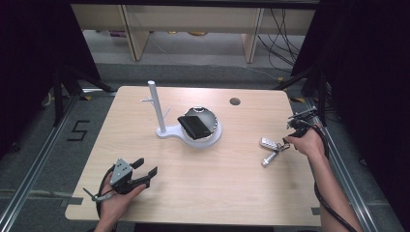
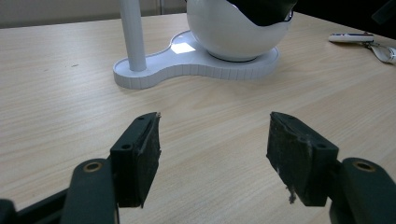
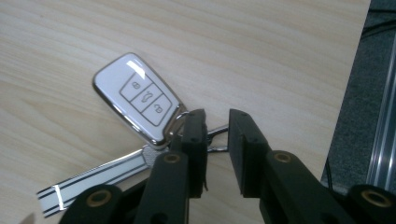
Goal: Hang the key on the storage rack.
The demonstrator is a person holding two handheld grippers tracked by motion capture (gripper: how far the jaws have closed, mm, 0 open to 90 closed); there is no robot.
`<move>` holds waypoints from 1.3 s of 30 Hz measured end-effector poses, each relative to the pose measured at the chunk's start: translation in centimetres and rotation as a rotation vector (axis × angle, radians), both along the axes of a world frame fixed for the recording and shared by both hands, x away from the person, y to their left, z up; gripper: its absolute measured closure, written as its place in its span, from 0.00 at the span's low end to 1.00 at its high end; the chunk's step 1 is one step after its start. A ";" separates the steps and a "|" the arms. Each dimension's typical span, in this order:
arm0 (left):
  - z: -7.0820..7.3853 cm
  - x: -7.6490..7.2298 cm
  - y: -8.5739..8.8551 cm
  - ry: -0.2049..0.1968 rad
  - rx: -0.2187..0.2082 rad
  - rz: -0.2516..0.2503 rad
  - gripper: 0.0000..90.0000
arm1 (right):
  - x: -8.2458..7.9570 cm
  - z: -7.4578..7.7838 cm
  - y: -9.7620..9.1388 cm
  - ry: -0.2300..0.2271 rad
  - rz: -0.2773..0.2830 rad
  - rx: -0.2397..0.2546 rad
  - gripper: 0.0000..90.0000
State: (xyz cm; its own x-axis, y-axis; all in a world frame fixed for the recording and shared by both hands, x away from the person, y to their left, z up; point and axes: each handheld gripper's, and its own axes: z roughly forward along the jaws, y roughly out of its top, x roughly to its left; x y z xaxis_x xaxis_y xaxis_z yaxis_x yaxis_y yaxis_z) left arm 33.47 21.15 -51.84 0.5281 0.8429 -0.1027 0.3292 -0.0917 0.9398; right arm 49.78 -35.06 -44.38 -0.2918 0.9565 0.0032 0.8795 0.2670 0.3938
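A white car key fob [image 1: 267, 142] with a metal ring and a striped white strap [image 1: 269, 159] lies flat near the table's right edge. My right gripper [image 1: 286, 143] reaches it from the right. In the right gripper view the fob [image 3: 137, 95] is just beyond the jaws of the right gripper [image 3: 217, 116], which stand a narrow gap apart with the key ring [image 3: 217, 132] crossing that gap; the pads do not visibly press on it. My left gripper [image 1: 147, 166] rests at the front left, open and empty, as the left gripper view confirms [image 2: 215, 135].
A white stand [image 1: 162, 133] with an upright pegged pole [image 1: 153, 106] and a bowl [image 1: 212, 130] holding a black wallet [image 1: 193, 125] sits mid-table. A cable hole [image 1: 235, 101] lies at the back right. The table edge runs close to the right of the fob.
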 end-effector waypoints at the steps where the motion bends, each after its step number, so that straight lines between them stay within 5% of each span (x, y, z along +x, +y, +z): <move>1: 0.0 0.0 0.0 0.000 0.000 0.000 0.38 | 0.0 0.0 0.0 0.000 0.000 0.000 0.85; 6: 0.0 -0.2 0.4 0.000 0.002 0.005 0.38 | 1.0 -0.8 -0.5 0.055 0.067 -0.078 0.84; 11: 0.0 -0.2 0.4 -0.003 0.002 0.005 0.38 | 1.6 -1.2 -0.8 0.052 0.062 -0.040 0.83; 18: 0.0 -0.2 0.2 -0.003 -0.004 0.002 0.38 | 2.0 -2.1 -1.0 0.059 0.080 -0.066 0.81; 37: 0.1 -0.3 0.3 -0.002 0.006 0.004 0.38 | 2.6 -3.1 -1.4 0.055 0.045 -0.050 0.87; 39: 0.1 -0.3 0.3 -0.003 0.006 0.003 0.38 | 2.6 -2.9 -1.3 0.102 -0.016 -0.028 0.90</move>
State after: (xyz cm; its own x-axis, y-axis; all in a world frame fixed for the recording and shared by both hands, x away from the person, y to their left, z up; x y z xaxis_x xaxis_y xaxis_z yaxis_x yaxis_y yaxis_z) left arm 33.20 21.44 -51.78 0.5255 0.8453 -0.0960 0.3265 -0.0962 0.9403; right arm 52.36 -36.33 -47.31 -0.2764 0.9610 0.0058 0.9188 0.2625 0.2949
